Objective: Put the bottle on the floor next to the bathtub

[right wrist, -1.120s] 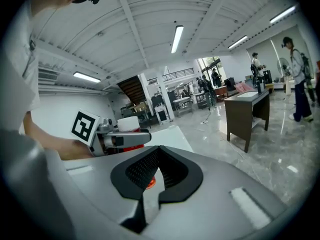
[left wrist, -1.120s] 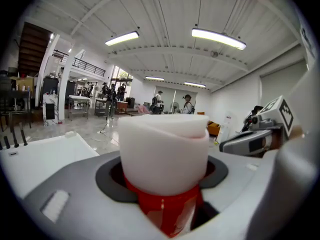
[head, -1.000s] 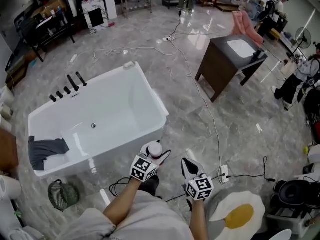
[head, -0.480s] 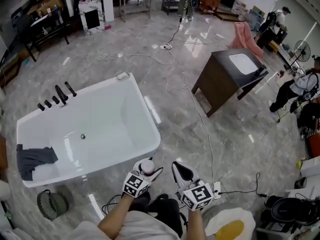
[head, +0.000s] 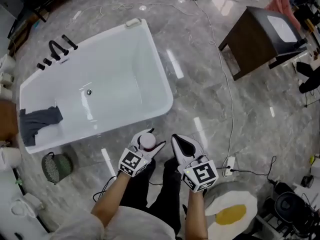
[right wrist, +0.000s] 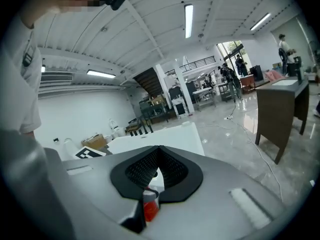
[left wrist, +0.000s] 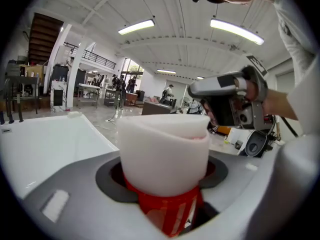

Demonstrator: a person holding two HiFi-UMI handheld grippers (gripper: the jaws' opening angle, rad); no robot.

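Note:
My left gripper is shut on a bottle with a white cap and a red body; the left gripper view shows the bottle clamped upright between the grey jaws. It hangs over the grey marble floor, just off the front wall of the white bathtub. My right gripper stands beside it on the right, shut with nothing in it. In the right gripper view the black pads meet, and the bottle shows below them with the bathtub beyond.
A grey cloth lies in the tub's left end, black taps on its far rim. A wire basket stands at its left foot. A dark vanity cabinet, floor cables, a power strip and an egg-shaped mat lie to the right.
Both grippers have sunk toward the floor with the bottle still held in the left one. The view has tilted down, so the tub now fills the upper left.

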